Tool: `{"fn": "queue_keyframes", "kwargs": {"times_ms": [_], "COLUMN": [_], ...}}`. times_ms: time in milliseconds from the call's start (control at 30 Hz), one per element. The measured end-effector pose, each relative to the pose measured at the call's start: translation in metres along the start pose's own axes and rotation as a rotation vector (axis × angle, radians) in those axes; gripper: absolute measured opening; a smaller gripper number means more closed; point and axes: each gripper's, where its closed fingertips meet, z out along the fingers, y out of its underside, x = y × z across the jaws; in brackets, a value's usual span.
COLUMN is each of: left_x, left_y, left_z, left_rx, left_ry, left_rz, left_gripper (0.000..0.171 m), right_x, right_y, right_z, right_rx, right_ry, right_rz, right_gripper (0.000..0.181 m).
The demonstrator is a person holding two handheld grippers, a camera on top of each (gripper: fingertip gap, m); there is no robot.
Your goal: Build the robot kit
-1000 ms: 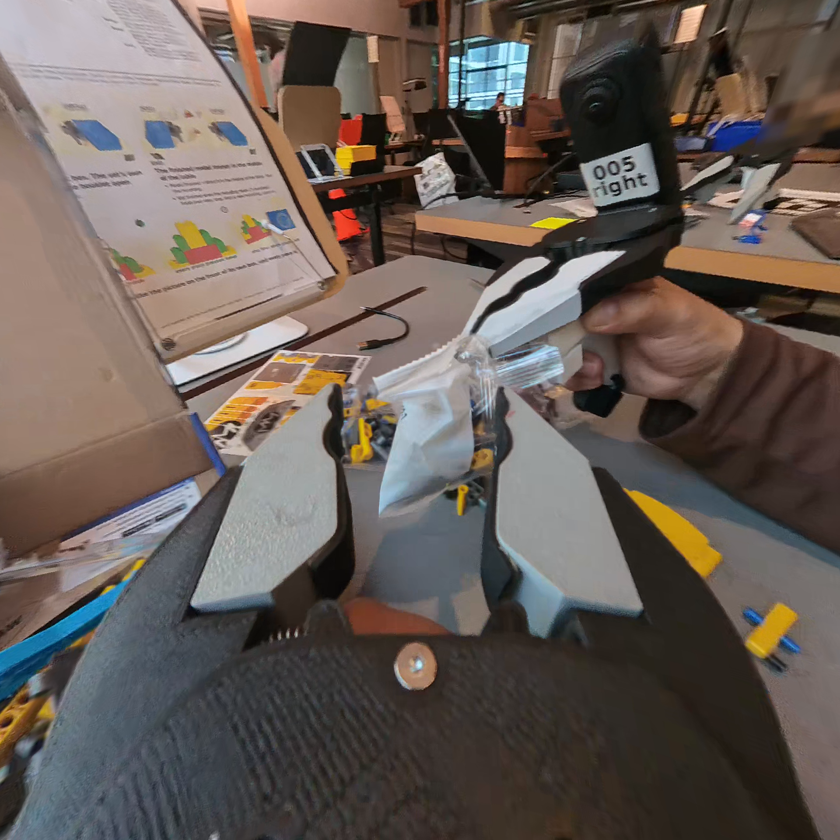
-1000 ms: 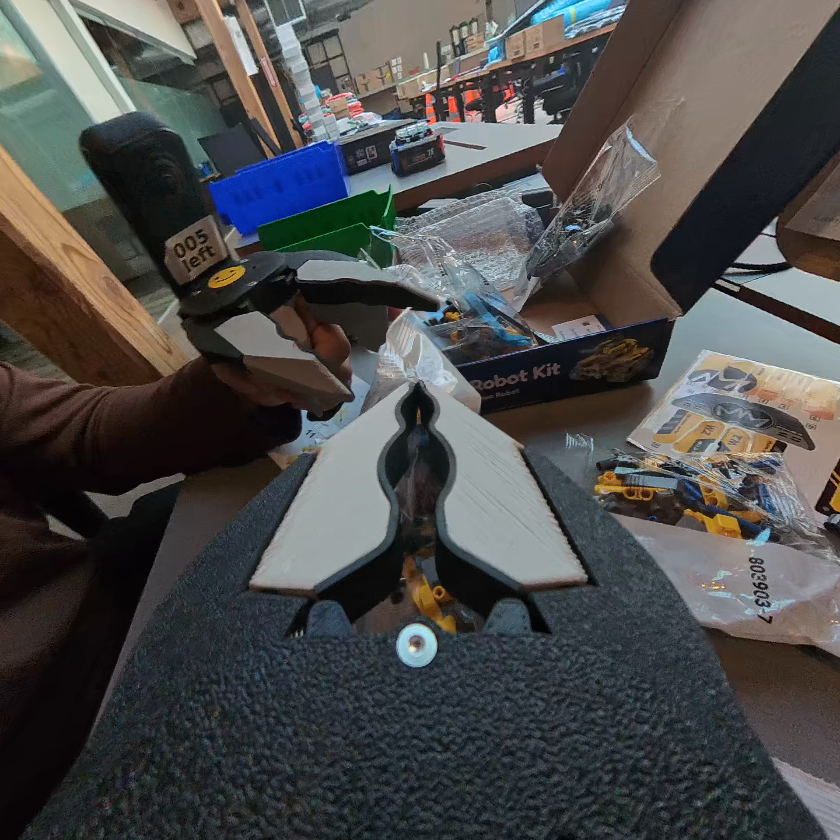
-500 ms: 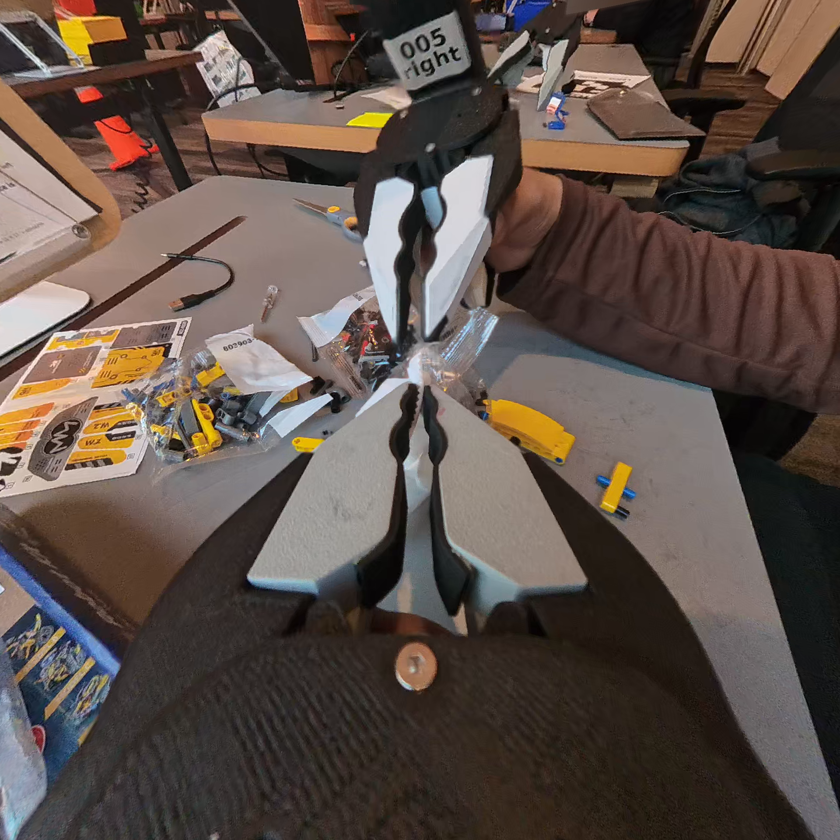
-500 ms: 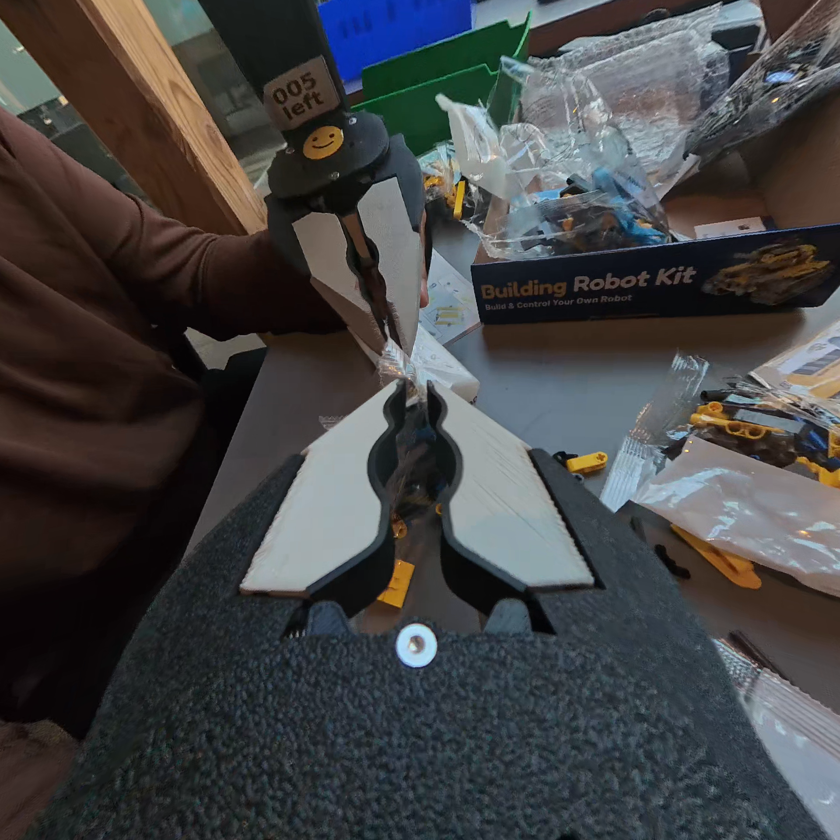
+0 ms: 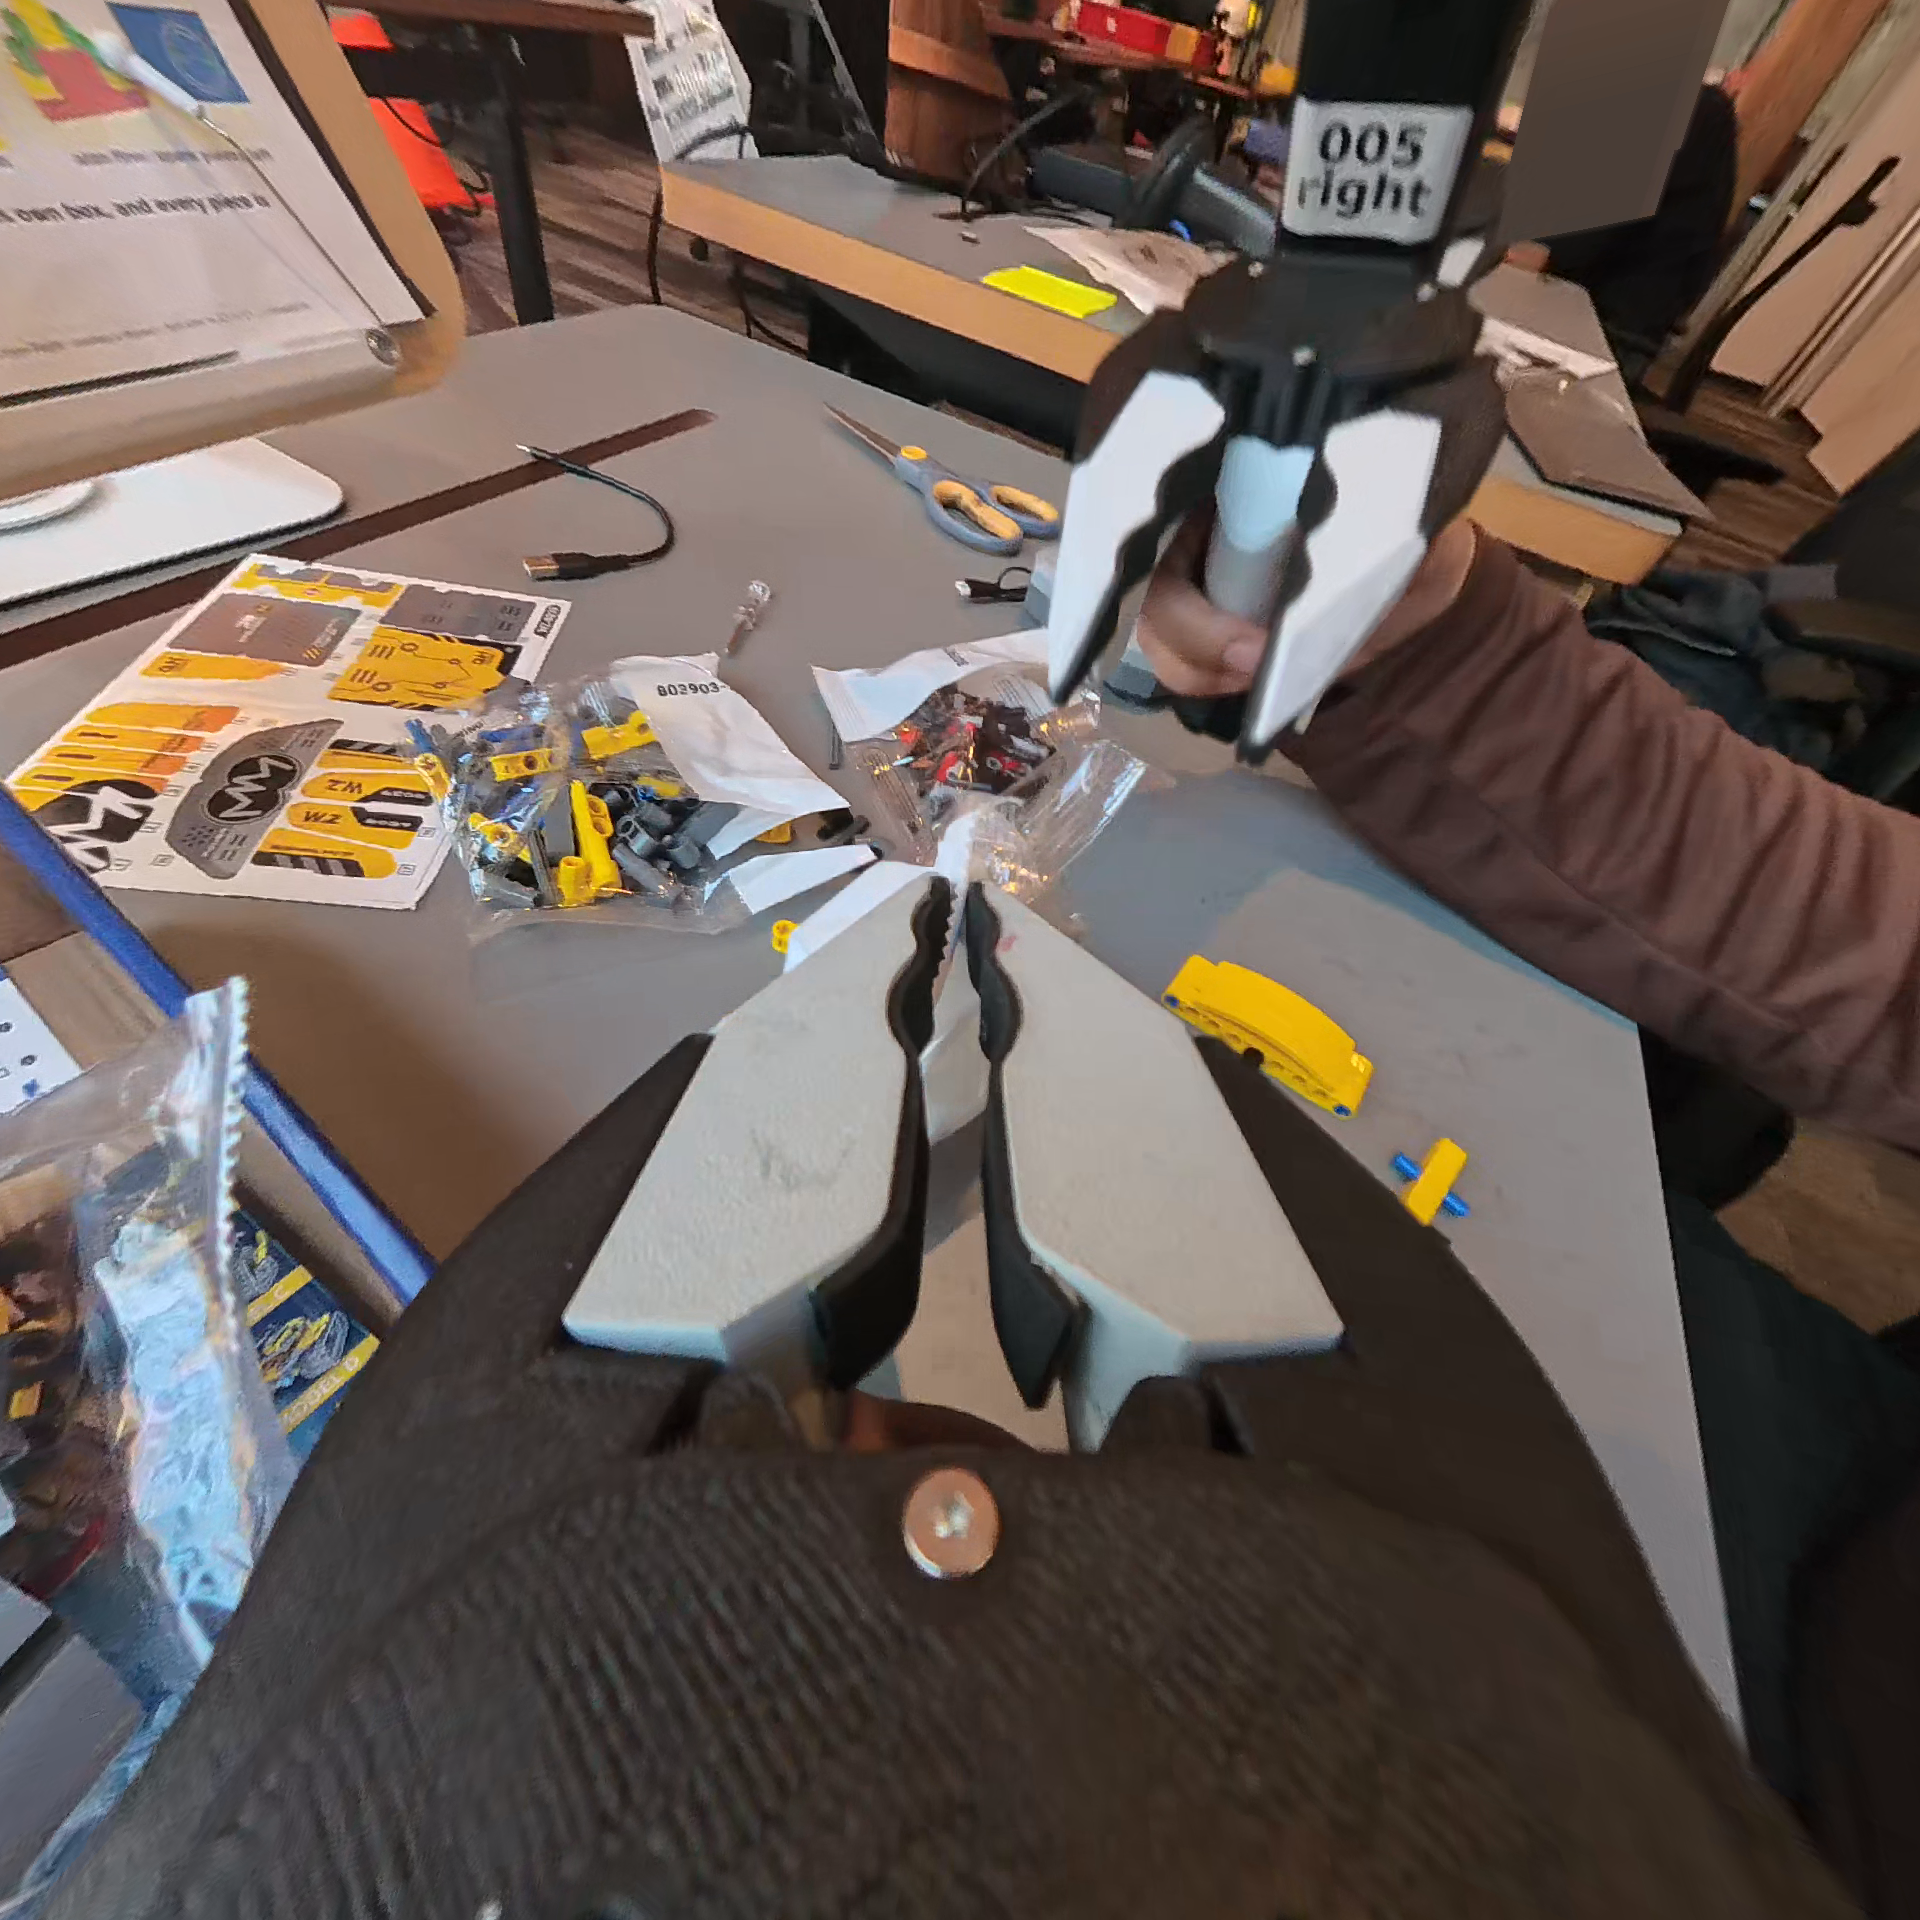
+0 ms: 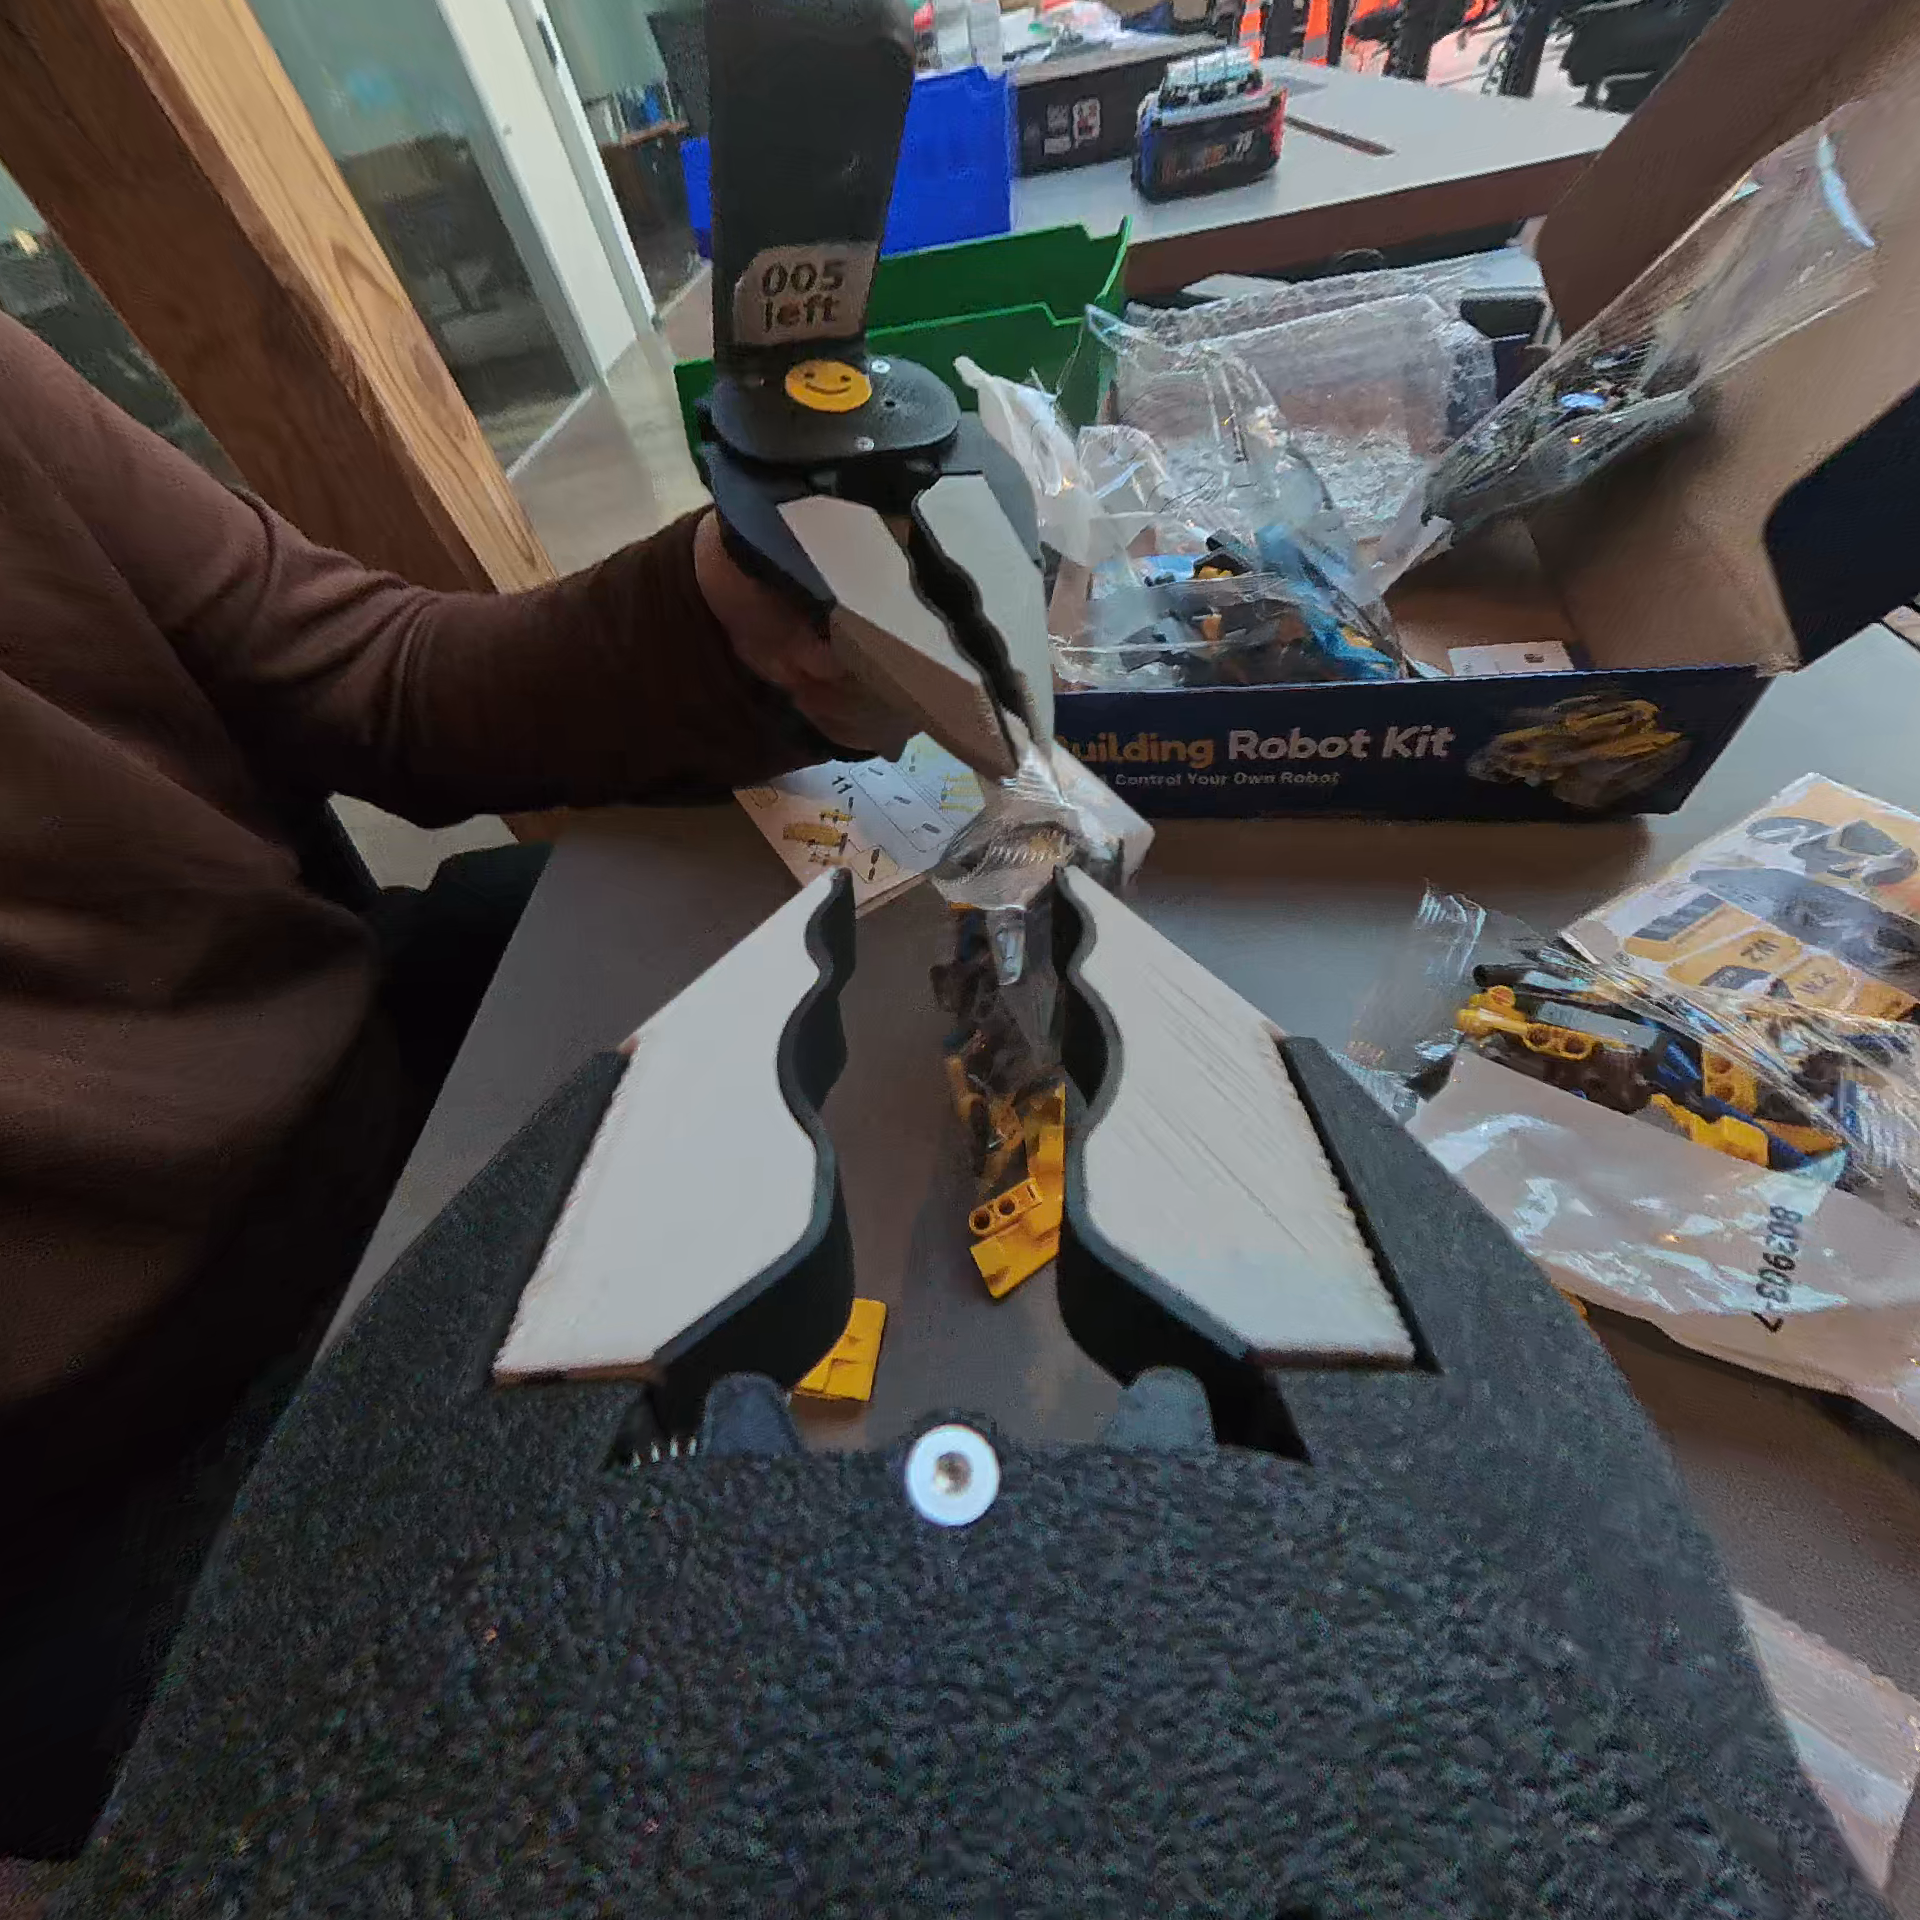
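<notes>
A small clear plastic bag (image 5: 971,743) of dark and red building parts lies on the grey table (image 5: 1403,935). My left gripper (image 5: 954,906) is shut on its serrated edge. A white strip of the bag shows between the fingers. My right gripper (image 5: 1158,717) hovers open above the far end of the bag, held by a hand in a brown sleeve. In the right wrist view my right gripper (image 6: 954,883) is open, and the bag (image 6: 1003,862) sits loose between its tips. The left gripper (image 6: 1023,764) pinches the bag from above.
A second bag of yellow and grey parts (image 5: 613,800) and a sticker sheet (image 5: 260,727) lie to the left. Scissors (image 5: 966,499) and a cable (image 5: 613,540) lie farther back. Loose yellow pieces (image 5: 1262,1029) lie on the right. The blue kit box (image 6: 1403,748) holds more bags. About 6 cm separates my left fingertips from my right.
My left gripper closed on the bag's edge and stays shut on it. My right gripper, shut on the bag until half a second ago, has opened and let go.
</notes>
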Motion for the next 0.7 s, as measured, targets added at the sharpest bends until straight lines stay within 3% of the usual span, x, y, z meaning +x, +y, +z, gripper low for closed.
{"fn": "queue_keyframes", "kwargs": {"times_ms": [200, 400, 500, 600, 700], "left_x": [0.001, -0.004, -0.002, -0.003, -0.006], "left_y": [-0.010, -0.009, -0.010, -0.008, -0.007], "left_z": [-0.005, -0.006, -0.008, -0.005, -0.004], "left_rx": [0.054, 0.052, 0.051, 0.046, 0.047], "left_ry": [0.021, 0.003, 0.020, 0.007, -0.007], "left_rz": [-0.045, -0.051, -0.048, -0.059, -0.066], "left_gripper": [0.000, 0.000, 0.000, 0.000, 0.000], "right_x": [0.003, 0.017, 0.023, 0.014, 0.004], "right_y": [0.000, -0.005, -0.006, -0.013, -0.009], "right_z": [0.017, 0.004, -0.003, -0.002, 0.005], "right_rx": [-0.028, -0.009, 0.009, 0.054, 0.041], "right_ry": [0.044, 0.133, 0.162, 0.118, 0.032], "right_rz": [-0.052, -0.068, -0.060, -0.058, -0.002], "right_gripper": [0.022, 0.000, 0.000, 0.002, 0.038]}}
